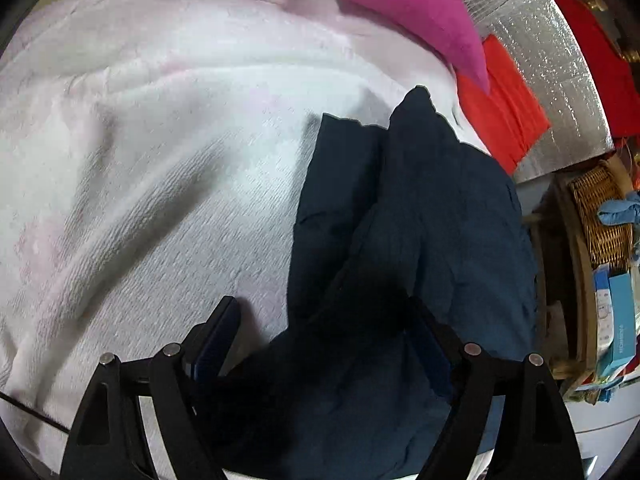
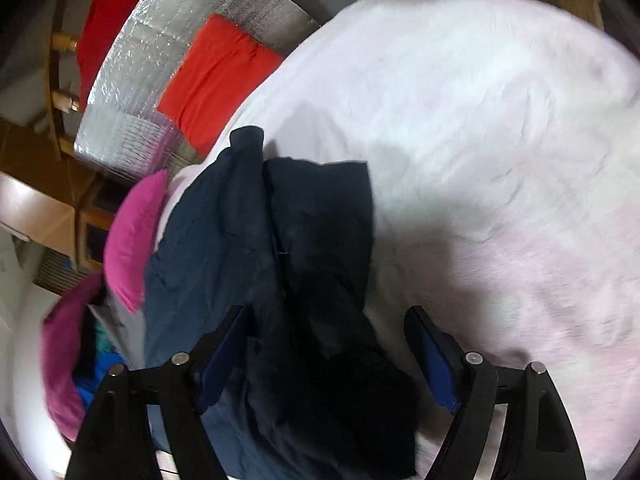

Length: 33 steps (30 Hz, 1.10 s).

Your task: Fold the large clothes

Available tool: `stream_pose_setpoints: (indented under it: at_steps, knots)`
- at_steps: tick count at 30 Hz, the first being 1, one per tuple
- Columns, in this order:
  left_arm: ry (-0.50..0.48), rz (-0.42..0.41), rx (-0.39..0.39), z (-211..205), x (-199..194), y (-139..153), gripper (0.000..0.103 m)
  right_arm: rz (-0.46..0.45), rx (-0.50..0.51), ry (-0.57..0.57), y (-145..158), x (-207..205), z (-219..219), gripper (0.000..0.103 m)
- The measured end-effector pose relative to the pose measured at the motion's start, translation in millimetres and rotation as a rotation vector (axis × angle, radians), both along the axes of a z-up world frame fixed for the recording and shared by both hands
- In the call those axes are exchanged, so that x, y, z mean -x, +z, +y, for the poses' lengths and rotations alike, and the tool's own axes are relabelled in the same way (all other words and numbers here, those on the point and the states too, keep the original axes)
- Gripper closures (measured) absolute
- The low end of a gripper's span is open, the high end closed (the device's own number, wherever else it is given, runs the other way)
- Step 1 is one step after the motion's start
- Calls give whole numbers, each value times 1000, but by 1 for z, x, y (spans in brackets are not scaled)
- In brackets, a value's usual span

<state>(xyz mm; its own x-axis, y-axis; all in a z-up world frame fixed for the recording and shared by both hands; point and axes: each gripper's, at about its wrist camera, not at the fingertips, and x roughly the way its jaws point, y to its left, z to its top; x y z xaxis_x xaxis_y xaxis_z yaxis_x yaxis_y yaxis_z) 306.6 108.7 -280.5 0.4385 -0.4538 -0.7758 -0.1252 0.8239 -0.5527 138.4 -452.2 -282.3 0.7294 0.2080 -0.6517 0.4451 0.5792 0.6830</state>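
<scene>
- Dark navy garment (image 1: 420, 220) lies bunched nearest both cameras, running toward 12 o'clock across the white blanket (image 1: 160, 140), so it can be spread.
- Left tool (image 1: 332, 328) gapes, straddling cloth unpinched.
- Right tool (image 2: 328, 332) likewise spread.
- Red folded cloth (image 2: 216, 76) waits at 11 o'clock.

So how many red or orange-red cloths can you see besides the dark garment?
2. A folded orange-red cloth lies on the silver mat, beside the white blanket. A darker red cloth hangs over the wooden rack behind the mat. Others may be hidden.
</scene>
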Motion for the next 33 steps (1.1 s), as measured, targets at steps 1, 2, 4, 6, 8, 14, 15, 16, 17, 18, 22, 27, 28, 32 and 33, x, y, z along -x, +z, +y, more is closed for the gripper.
stream_pose_setpoints:
  at_steps: [1, 2, 4, 6, 8, 14, 15, 16, 17, 18, 22, 27, 28, 32, 33]
  knots:
    - [-2, -26, -24, -3, 1, 5, 20, -15, 15, 6, 2, -2, 3, 23]
    - [-3, -52, -50, -6, 2, 9, 20, -19, 26, 18, 5, -4, 7, 29]
    - [-7, -86, -72, -11, 3, 16, 37, -16, 107, 28, 17, -8, 16, 52]
    - [-10, -89, -81, -15, 3, 16, 38, -17, 201, 35, 30, -10, 27, 54]
    - [-7, -59, -115, -19, 0, 8, 34, -2, 248, 36, 30, -14, 33, 54]
    - [23, -54, -160, -21, 4, 11, 27, 50, 256, 26, 25, -6, 31, 47]
    - [43, -68, -189, -21, 8, 16, 27, 58, 253, 21, 30, -2, 30, 43]
    - [63, -96, -232, -21, 12, 22, 28, 55, 257, 16, 35, 1, 30, 41]
    - [79, -128, -273, -20, 18, 29, 29, 43, 271, 7, 41, 7, 30, 40]
    - [89, -161, -302, -22, 24, 37, 29, 26, 300, -4, 50, 13, 31, 37]
    - [86, -296, -374, -35, 55, 58, 28, -71, 412, -4, 81, 50, 51, 37]
    - [-76, -421, -471, -80, 89, 65, 27, -112, 423, 143, 86, 57, 94, 38]
    - [-116, -421, -503, -91, 91, 61, 27, -114, 424, 161, 84, 57, 101, 38]
    - [-177, -335, -588, -112, 82, 32, 25, -53, 419, 221, 56, 44, 122, 38]
    - [-177, -333, -591, -110, 82, 31, 24, -15, 435, 225, 47, 39, 125, 38]
